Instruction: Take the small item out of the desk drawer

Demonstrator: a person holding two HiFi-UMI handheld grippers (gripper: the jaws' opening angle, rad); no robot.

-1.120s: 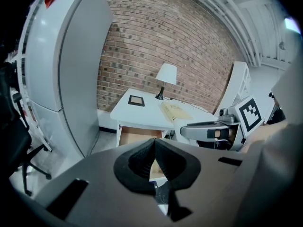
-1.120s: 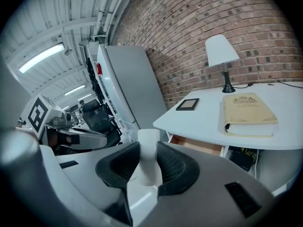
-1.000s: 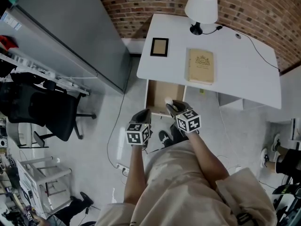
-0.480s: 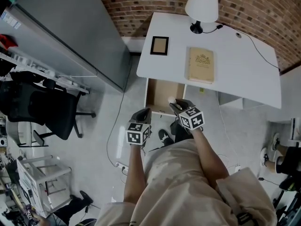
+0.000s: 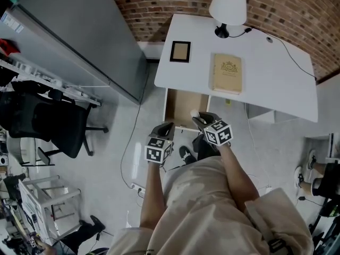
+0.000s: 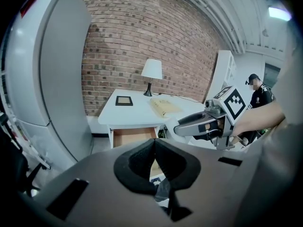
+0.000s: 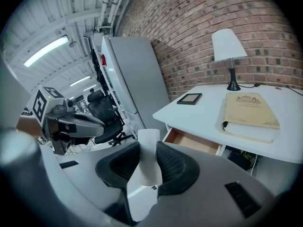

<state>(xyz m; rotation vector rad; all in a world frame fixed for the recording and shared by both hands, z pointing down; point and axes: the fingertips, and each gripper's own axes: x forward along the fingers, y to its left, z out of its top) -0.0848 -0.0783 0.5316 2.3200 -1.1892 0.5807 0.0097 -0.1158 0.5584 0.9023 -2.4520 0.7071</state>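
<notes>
My left gripper (image 5: 163, 127) hangs just short of the open drawer (image 5: 180, 108), its fingers (image 6: 137, 162) pressed together on nothing. To its right, the small white tube (image 7: 148, 145) looks clear of the drawer. It is pinched between the fingers of my right gripper (image 5: 199, 118), its long axis running out along them and past their tips, toward the drawer front. So the right hand has it and the left is spare. Next, I judge, it wants lifting up and away – perhaps onto the counter (image 5: 265, 73) above.
</notes>
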